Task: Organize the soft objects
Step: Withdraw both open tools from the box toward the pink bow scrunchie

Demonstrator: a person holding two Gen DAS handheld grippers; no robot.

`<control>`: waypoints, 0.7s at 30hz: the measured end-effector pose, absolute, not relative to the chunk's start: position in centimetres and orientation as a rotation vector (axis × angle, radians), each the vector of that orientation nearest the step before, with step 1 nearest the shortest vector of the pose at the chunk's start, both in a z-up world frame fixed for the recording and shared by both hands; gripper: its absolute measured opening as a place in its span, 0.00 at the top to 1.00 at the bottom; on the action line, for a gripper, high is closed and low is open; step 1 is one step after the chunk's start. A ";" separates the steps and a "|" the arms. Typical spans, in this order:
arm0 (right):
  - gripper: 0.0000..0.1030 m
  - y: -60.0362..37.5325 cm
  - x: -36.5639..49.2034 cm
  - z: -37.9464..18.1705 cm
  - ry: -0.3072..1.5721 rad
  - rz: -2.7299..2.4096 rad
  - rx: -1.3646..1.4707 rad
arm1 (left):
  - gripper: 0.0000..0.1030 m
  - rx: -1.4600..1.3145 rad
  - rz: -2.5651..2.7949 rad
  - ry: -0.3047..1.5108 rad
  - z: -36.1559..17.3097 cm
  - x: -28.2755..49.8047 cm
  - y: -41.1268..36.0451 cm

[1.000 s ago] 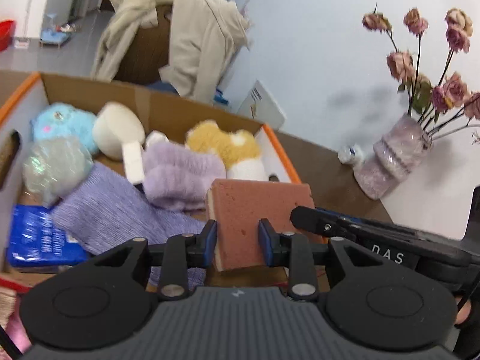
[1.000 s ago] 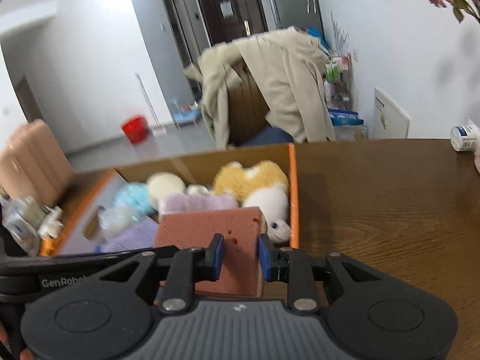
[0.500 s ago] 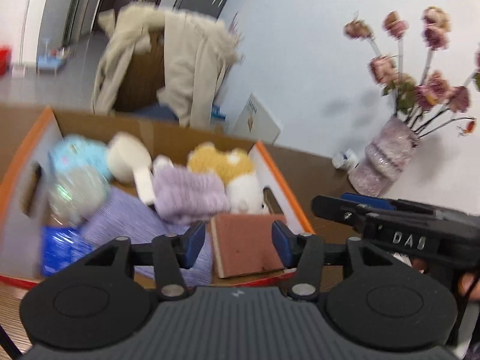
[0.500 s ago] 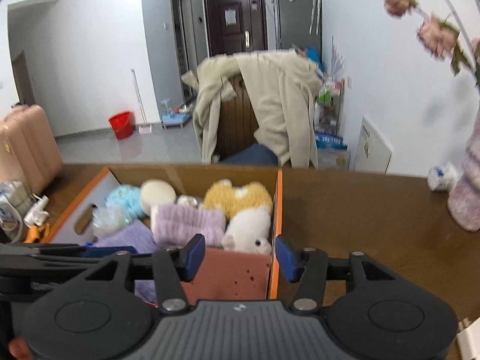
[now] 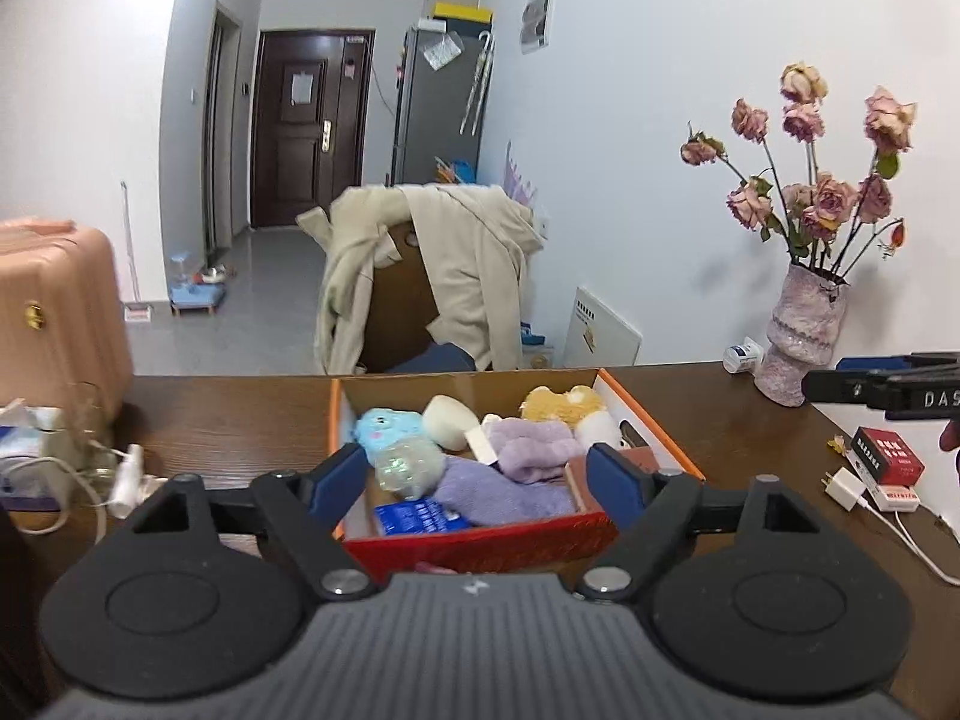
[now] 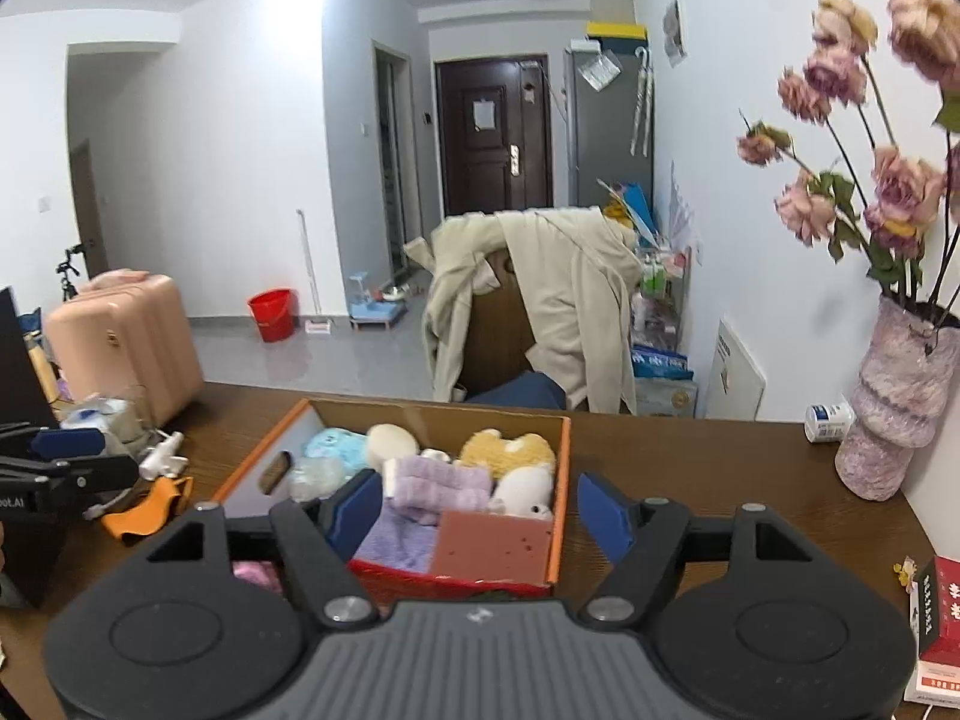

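Observation:
An orange-rimmed cardboard box [image 5: 651,420] [image 6: 563,468] stands on the brown table. It holds a reddish-brown sponge [image 6: 492,543] [image 5: 639,459] at its near right corner, purple knitted cloths [image 5: 528,450] [image 6: 438,483], a yellow plush [image 5: 561,403] [image 6: 507,453], a light blue plush [image 5: 384,429] and a blue packet [image 5: 420,517]. My left gripper [image 5: 480,480] is open and empty, above the box's near edge. My right gripper [image 6: 480,513] is open and empty, also pulled back above the near edge.
A vase of dried roses [image 5: 804,336] [image 6: 900,414] stands at the right by the wall. A red box [image 5: 888,459] and a white charger [image 5: 843,491] lie at the right. Cables and white items [image 5: 120,477] lie at the left. A coat-draped chair [image 5: 432,276] stands behind the table.
Both grippers were shut on the sponge over the box. They opened, the sponge dropped into the near right corner, and both grippers drew back and up.

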State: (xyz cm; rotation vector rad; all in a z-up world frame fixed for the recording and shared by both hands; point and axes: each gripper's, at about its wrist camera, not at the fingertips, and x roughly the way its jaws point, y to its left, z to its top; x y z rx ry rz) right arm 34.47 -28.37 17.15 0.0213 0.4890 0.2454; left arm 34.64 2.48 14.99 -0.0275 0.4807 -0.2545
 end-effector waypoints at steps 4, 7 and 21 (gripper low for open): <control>0.16 -27.4 30.1 15.5 0.416 0.291 0.022 | 0.12 0.046 -0.236 0.444 13.1 30.5 3.4; 0.16 -26.7 27.0 12.3 0.437 0.266 0.020 | 0.12 0.061 -0.210 0.464 10.4 27.2 4.2; 0.14 -24.9 13.7 0.7 0.565 0.264 0.143 | 0.04 -0.093 -0.101 0.457 2.5 13.5 9.8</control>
